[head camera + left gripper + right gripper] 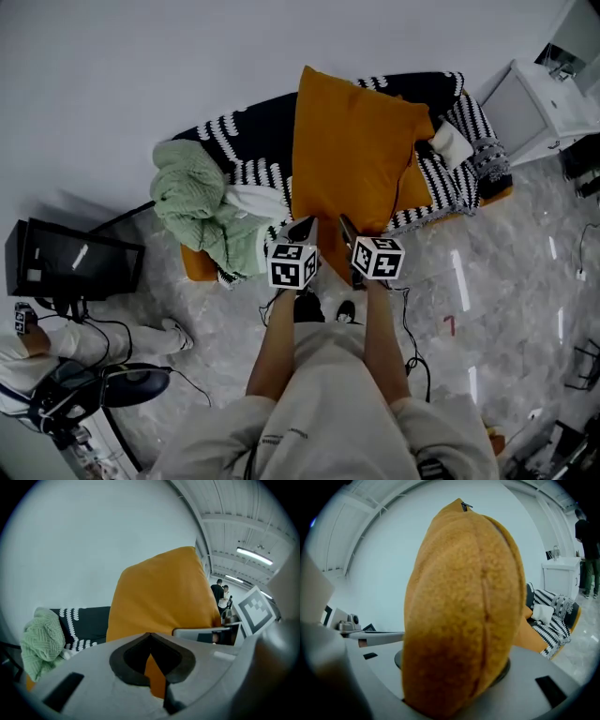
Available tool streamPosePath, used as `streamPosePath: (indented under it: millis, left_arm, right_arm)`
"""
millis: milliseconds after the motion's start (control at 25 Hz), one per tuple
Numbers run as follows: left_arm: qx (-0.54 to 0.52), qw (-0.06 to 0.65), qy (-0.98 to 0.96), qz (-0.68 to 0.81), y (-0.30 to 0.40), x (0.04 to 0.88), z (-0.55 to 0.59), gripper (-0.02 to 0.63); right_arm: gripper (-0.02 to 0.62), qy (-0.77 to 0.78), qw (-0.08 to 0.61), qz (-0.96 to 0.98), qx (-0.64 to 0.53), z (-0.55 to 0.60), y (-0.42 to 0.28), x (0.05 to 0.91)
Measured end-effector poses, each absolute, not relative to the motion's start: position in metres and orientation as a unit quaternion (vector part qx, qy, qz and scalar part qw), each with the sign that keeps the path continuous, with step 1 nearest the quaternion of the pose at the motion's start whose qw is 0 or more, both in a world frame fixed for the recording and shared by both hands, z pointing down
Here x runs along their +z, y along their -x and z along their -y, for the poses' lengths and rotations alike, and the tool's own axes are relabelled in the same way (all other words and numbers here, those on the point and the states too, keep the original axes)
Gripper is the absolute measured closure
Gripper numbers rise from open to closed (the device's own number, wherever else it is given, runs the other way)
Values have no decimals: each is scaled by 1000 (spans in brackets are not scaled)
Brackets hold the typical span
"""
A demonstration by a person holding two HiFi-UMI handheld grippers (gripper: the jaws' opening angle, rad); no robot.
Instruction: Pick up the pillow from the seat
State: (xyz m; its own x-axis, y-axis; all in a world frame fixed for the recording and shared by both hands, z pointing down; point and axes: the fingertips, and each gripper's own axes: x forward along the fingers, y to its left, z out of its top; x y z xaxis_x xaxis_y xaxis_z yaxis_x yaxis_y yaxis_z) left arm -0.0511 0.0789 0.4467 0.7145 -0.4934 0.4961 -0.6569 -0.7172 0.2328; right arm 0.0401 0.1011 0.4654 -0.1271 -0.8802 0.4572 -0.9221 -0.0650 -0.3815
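My left gripper [302,231] is pinched nearly shut on a thin fold of the orange pillow [349,150] — in its own view only a sliver of orange cloth shows between the jaws. My right gripper [349,234] stands partly open, clamped round the plump seamed edge of the same pillow, which fills its gap. Both bite the near lower edge, close together, with the marker cubes [292,264] just behind.

The pillow stands on edge above the seat [199,265], leaning away from me toward the wall [141,66]. I judge it lifted, though I cannot tell whether its far corner clears the striped throw [248,141]. To do this well I would hold both grips firm and level with each other — the left hold is slim and could slip if the pillow swings. I would bring it up and toward me in one line, clear of the green knit blanket [192,202] heaped at the seat's left end.

Farther off are a white cabinet [530,103] at the right and a black box [75,262] on the floor [506,281] at the left.

There is no writing I can read. The cubes carry square patterns only, the small tab [464,506] at the pillow's top shows no print, and a red mark [450,325] on the floor is too small to make out.
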Motion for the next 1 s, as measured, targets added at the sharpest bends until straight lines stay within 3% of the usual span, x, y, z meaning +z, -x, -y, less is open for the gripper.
streamPosePath:
  millis: [400, 1000]
  left_arm:
    - [194, 188, -905, 328, 40, 442, -138, 595]
    - [191, 172, -898, 358, 57, 433, -167, 597]
  right_arm:
    - [383, -661, 31, 692, 288, -150, -55, 459]
    - [383, -636, 93, 713, 279, -178, -32, 473]
